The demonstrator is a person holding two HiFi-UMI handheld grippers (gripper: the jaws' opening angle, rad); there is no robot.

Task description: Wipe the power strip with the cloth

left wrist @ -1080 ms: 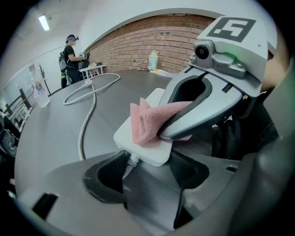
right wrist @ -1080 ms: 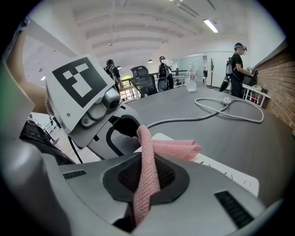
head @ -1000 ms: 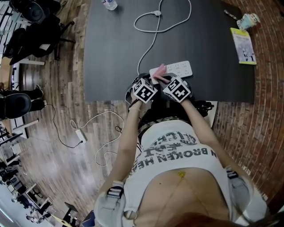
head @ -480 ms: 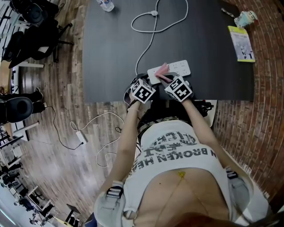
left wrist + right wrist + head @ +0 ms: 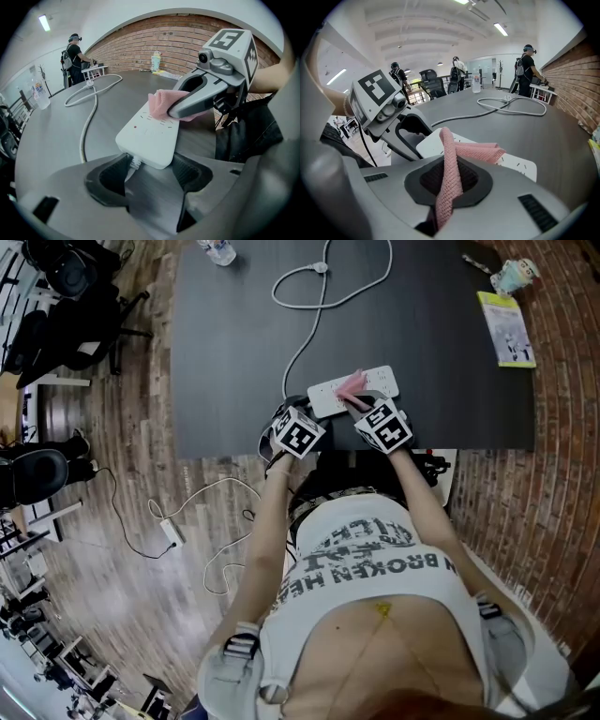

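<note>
The white power strip (image 5: pixel 375 381) lies near the front edge of the dark table (image 5: pixel 234 352). Its cord end sits between the jaws of my left gripper (image 5: pixel 314 414), which is shut on it (image 5: pixel 149 133). My right gripper (image 5: pixel 362 405) is shut on a pink cloth (image 5: pixel 349 385) that rests on the strip's top, about midway along it. In the right gripper view the cloth (image 5: pixel 476 151) runs up out of the gripper (image 5: pixel 450 174) and folds over onto the strip (image 5: pixel 520 166). The left gripper view shows the right gripper (image 5: pixel 172 111) pressing the cloth (image 5: pixel 159 103) down.
The strip's white cable (image 5: pixel 319 306) loops across the table toward the back. A water bottle (image 5: pixel 216 249) stands at the far left edge. A booklet (image 5: pixel 511 329) and a small cup (image 5: pixel 516 276) sit far right. Office chairs (image 5: pixel 66 296) and a floor cable (image 5: pixel 178 512) are at left.
My right gripper has slid the pink cloth to the right along the strip, from near the cord end to about the middle. The left gripper has kept its hold.
</note>
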